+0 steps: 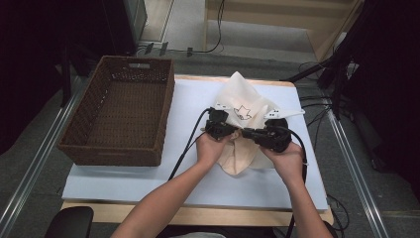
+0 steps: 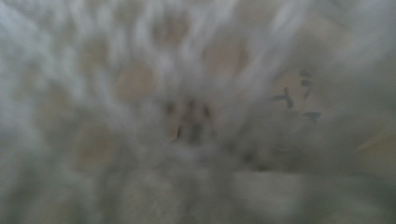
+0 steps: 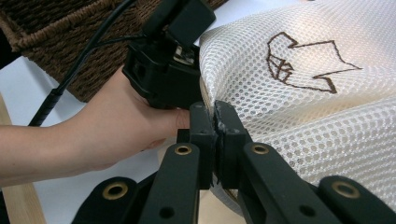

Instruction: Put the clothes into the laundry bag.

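The dark brown woven wicker basket (image 1: 119, 111) sits at the table's left end. Both forearms reach in from below, hands meeting mid-table. The left black two-jaw gripper (image 1: 229, 130) seems clamped on the cream honeycomb mesh laundry bag (image 1: 240, 106) (its own view is a blur of netting). The right black gripper (image 3: 215, 119) pinches the bag's edge, jaws closed. The bag lies rumpled on a pale blue sheet (image 1: 188, 99) over the wooden table (image 1: 198, 214); grey floor beyond.
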`<state>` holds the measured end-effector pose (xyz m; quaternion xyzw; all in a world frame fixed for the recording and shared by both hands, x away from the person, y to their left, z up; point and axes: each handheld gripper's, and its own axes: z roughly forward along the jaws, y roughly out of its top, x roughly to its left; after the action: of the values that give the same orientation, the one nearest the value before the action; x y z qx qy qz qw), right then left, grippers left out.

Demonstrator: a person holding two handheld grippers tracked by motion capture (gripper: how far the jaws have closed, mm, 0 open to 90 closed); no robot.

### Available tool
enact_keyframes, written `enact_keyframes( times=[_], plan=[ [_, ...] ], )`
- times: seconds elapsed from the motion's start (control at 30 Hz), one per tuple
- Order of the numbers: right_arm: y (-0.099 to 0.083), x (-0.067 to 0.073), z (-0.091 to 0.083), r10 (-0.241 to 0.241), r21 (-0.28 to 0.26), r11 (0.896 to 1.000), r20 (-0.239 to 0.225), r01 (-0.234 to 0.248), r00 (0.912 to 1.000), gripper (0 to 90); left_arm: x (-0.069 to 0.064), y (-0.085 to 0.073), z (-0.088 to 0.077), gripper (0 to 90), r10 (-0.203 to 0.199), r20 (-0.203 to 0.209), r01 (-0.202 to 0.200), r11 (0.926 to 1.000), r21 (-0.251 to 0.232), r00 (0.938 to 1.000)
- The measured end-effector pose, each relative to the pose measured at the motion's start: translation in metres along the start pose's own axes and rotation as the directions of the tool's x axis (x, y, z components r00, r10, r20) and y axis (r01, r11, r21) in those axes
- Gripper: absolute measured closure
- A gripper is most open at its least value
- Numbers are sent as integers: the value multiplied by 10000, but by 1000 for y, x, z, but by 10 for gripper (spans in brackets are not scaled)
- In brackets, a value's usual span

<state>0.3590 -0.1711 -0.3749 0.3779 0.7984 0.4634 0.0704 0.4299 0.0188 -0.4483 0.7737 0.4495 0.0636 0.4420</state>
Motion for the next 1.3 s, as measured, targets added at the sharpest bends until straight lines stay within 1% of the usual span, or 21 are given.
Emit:
enact_keyframes(
  times=[0.07, 0.2, 0.27, 0.3, 0.4, 0.5, 0.6, 0.67, 0.7, 0.73, 0.77, 0.8, 0.83, 0.87, 0.9, 0.93, 1.0, 1.03, 1.17, 1.23, 1.3],
  plan=[
    [0, 0, 0, 30, -14, 10000, -10, -30, 10000, 889, 3, 0, 4, 816, 52, -3, -52, 9996, 270, 10000],
    [-1, -1, 1, -32, 85, 10000, 61, 32, 10000, 888, 4, 0, 6, 803, 41, 5, -41, 9994, 337, 10000],
    [-1, -2, 2, 0, 111, 9999, 77, -1, 10000, 889, 6, 0, 4, 786, -2, 335, -14, 9989, 473, 9994],
    [-1, -2, 2, 4, 121, 9999, 74, -5, 10000, 889, 6, 1, 2, 773, 117, 458, -143, 9983, 573, 9989],
    [-2, -3, 3, 67, 155, 9999, 67, -68, 10000, 888, 5, 1, -6, 692, 449, 588, -494, 9957, 778, 9973],
    [-2, -3, 3, 95, 159, 9998, 117, -96, 9999, 888, 2, 0, -14, 559, 662, 787, -735, 9928, 950, 9947],
    [-2, -5, 2, 124, 133, 9998, 164, -126, 9998, 888, -1, -2, -24, 485, 757, 1082, -865, 9913, 989, 9912],
    [-2, -5, 2, 155, 92, 9998, 215, -157, 9996, 888, -4, -4, -31, 433, 976, 1127, -1093, 9887, 1026, 9888],
    [-2, -6, 2, 167, 84, 9998, 223, -169, 9996, 888, -5, -4, -36, 422, 1181, 1205, -1299, 9870, 950, 9857],
    [-2, -6, 2, 173, 77, 9998, 241, -175, 9996, 887, -5, -4, -36, 406, 1181, 1205, -1299, 9870, 950, 9857],
    [-3, -7, 1, 183, 77, 9998, 255, -185, 9995, 887, -6, -5, -46, 375, 1403, 1333, -1532, 9839, 922, 9811],
    [-3, -7, 1, 160, 56, 9999, 246, -161, 9996, 888, -6, -4, -49, 356, 1380, 1436, -1533, 9829, 1015, 9800],
    [-3, -7, 1, 161, 62, 9998, 246, -162, 9996, 888, -6, -4, -55, 345, 1437, 1518, -1608, 9812, 1068, 9779],
    [-3, -7, 1, 161, 62, 9998, 246, -162, 9996, 888, -6, -4, -55, 335, 1437, 1518, -1608, 9812, 1068, 9779],
    [-3, -7, 1, 216, 66, 9997, 254, -218, 9994, 887, -7, -5, -64, 334, 1636, 1492, -1800, 9781, 1042, 9752],
    [-3, -7, 1, 200, 77, 9998, 255, -202, 9995, 888, -7, -6, -68, 334, 1678, 1476, -1839, 9776, 1029, 9747],
    [-3, -8, 1, 205, 79, 9998, 255, -207, 9995, 888, -8, -8, -74, 334, 1555, 1676, -1762, 9775, 1163, 9735],
    [-3, -8, 2, 214, 75, 9997, 250, -216, 9995, 887, -10, -10, -76, 333, 1608, 1709, -1819, 9764, 1162, 9721],
    [-3, -8, 2, 198, 82, 9998, 253, -200, 9995, 887, -16, -21, -82, 334, 1764, 1931, -2036, 9702, 1315, 9652],
    [-3, -8, 2, 227, 120, 9997, 258, -230, 9994, 887, -20, -28, -81, 334, 1745, 2083, -2044, 9700, 1319, 9624],
    [-3, -8, 2, 214, 114, 9997, 260, -217, 9994, 887, -23, -35, -80, 334, 1753, 2229, -2112, 9661, 1488, 9590]
  ],
)
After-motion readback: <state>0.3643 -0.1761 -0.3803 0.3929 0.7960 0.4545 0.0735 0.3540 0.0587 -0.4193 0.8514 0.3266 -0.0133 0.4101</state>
